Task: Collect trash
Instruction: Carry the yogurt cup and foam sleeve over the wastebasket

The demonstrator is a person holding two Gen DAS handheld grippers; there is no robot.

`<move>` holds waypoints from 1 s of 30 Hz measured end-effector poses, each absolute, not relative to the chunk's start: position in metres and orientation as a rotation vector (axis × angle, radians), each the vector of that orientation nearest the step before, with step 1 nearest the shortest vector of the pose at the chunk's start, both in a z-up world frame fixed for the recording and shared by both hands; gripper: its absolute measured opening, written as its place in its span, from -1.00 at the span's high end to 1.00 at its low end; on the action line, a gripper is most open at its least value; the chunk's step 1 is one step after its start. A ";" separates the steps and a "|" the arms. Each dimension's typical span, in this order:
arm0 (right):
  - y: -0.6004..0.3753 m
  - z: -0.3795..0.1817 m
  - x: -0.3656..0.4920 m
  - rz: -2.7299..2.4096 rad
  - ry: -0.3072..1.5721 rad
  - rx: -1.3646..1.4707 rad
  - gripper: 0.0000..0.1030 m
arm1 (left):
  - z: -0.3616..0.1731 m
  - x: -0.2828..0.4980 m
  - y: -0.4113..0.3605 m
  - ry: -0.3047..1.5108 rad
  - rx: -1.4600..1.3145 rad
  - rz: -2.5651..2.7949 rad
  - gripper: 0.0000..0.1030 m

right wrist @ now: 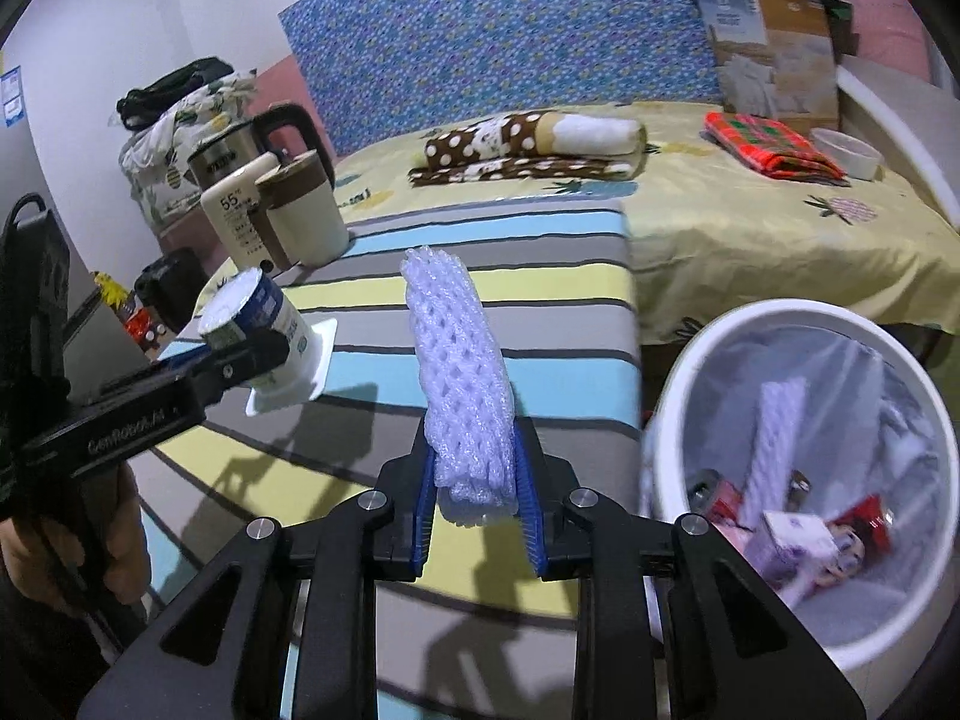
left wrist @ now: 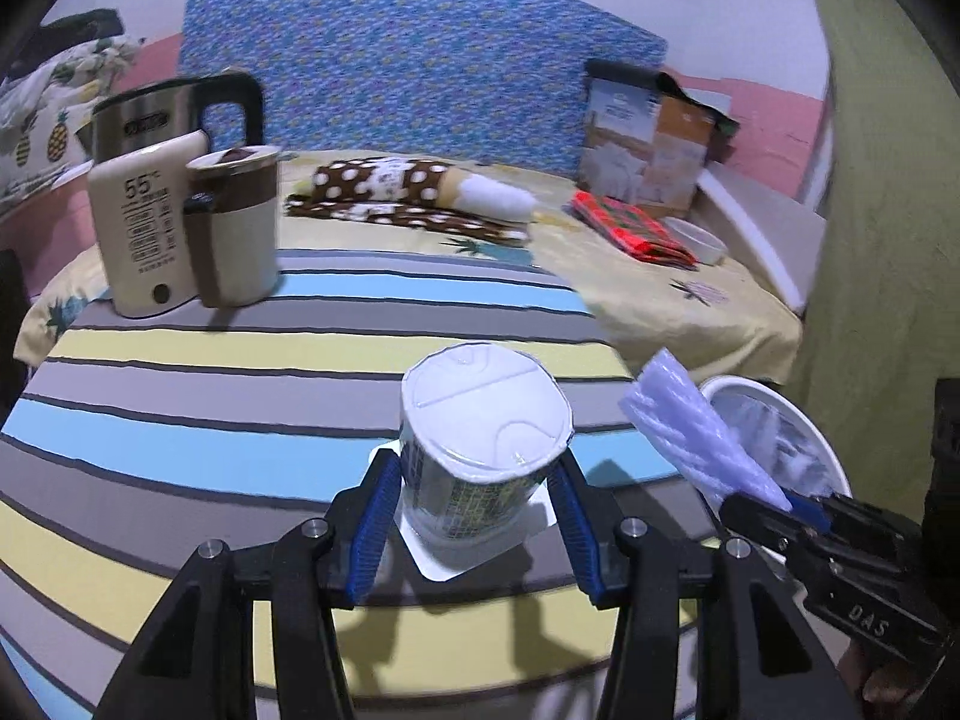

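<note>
An upside-down yogurt cup [left wrist: 480,450] stands on its peeled white lid on the striped cloth. My left gripper [left wrist: 474,480] has its blue pads on both sides of the cup, closed against it; the cup also shows in the right wrist view [right wrist: 264,336]. My right gripper [right wrist: 474,474] is shut on a white foam fruit net [right wrist: 459,378], held upright above the cloth, left of the white trash bin [right wrist: 690,372]. The net [left wrist: 696,426] and bin [left wrist: 822,450] show at the right of the left wrist view.
The lined bin holds several wrappers and another foam net [right wrist: 774,438]. A kettle [left wrist: 174,114], a cream thermos [left wrist: 144,228] and a brown-and-cream mug [left wrist: 237,228] stand at the cloth's far left. Folded cloths [left wrist: 414,192], a box [left wrist: 648,138] and a bowl [left wrist: 699,237] lie beyond.
</note>
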State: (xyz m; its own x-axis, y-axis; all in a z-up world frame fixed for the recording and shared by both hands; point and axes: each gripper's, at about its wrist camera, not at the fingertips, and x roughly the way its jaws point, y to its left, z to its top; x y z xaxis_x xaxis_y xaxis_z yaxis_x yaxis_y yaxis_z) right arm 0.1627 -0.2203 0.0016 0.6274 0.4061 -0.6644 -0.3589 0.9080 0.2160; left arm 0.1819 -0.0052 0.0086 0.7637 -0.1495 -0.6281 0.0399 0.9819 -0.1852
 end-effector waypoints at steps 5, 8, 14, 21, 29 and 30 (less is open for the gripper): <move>-0.237 0.004 0.153 0.395 0.767 0.083 0.49 | 0.015 0.168 -0.034 0.690 -0.142 -0.164 0.01; -0.248 0.006 0.147 0.365 0.758 0.095 0.49 | 0.019 0.162 -0.049 0.686 -0.132 -0.195 0.01; -0.271 0.006 0.143 0.297 0.749 0.121 0.49 | 0.025 0.159 -0.080 0.677 -0.106 -0.254 0.01; -0.294 0.002 0.141 0.233 0.746 0.156 0.49 | 0.027 0.166 -0.113 0.684 -0.076 -0.317 0.01; -0.313 -0.007 0.140 0.185 0.765 0.183 0.49 | 0.026 0.178 -0.151 0.684 -0.046 -0.392 0.01; -0.314 -0.008 0.140 0.181 0.769 0.184 0.49 | 0.025 0.179 -0.156 0.686 -0.046 -0.400 0.01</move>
State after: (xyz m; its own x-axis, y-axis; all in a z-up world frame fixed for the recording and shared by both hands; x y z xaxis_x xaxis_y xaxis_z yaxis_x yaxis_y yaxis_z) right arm 0.1404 -0.3138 -0.0083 0.7048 0.2284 -0.6717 -0.0947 0.9686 0.2301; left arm 0.1794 -0.1556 0.0248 0.7010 -0.3741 -0.6072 0.3442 0.9231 -0.1714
